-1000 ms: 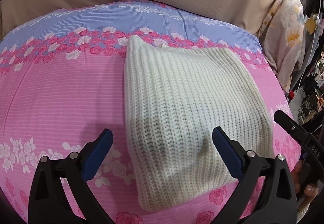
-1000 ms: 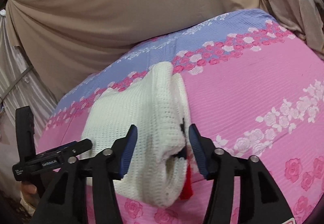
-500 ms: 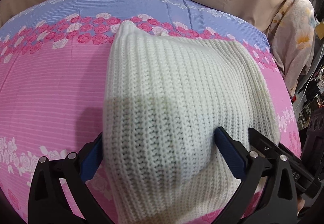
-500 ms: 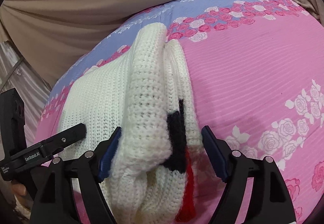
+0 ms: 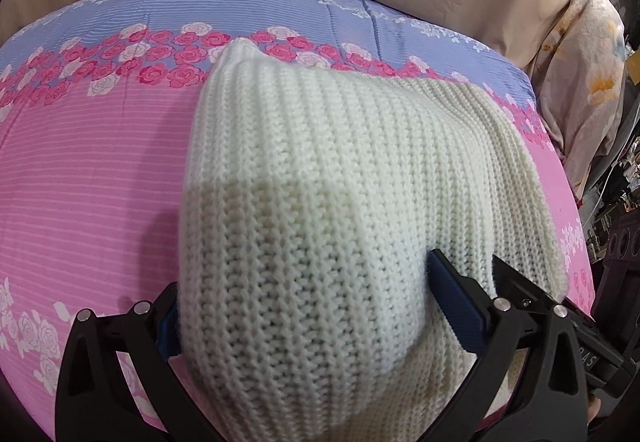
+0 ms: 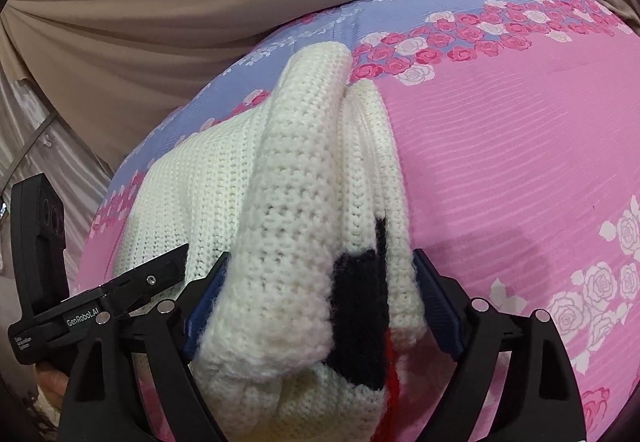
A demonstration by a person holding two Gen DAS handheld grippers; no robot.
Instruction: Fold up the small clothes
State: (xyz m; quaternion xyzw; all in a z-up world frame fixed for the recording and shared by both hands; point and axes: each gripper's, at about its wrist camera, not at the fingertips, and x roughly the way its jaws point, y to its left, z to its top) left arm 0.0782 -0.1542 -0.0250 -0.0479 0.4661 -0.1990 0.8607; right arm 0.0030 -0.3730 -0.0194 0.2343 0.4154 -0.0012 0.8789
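Both tools have dropped closer to the sweater [image 5: 340, 222] since a second ago, so it now fills each view. It lies folded on the bed [image 5: 92, 178], a cream knit bundle with a black and red patch at its near right edge.

Left tool [image 5: 304, 306]: its fingers stand spread on either side of the sweater's near end, at 9 and 3 o'clock, with no clear pinch. Right tool [image 6: 320, 298]: its jaws are opening, and the thick rolled edge lies between them, seemingly not squeezed.

By its look the knit is soft, light and bulky. It will likely sag and slip open when lifted, and loose stitches could snag. Best taken at the thick folded edges, all layers together, one tool at each near corner.
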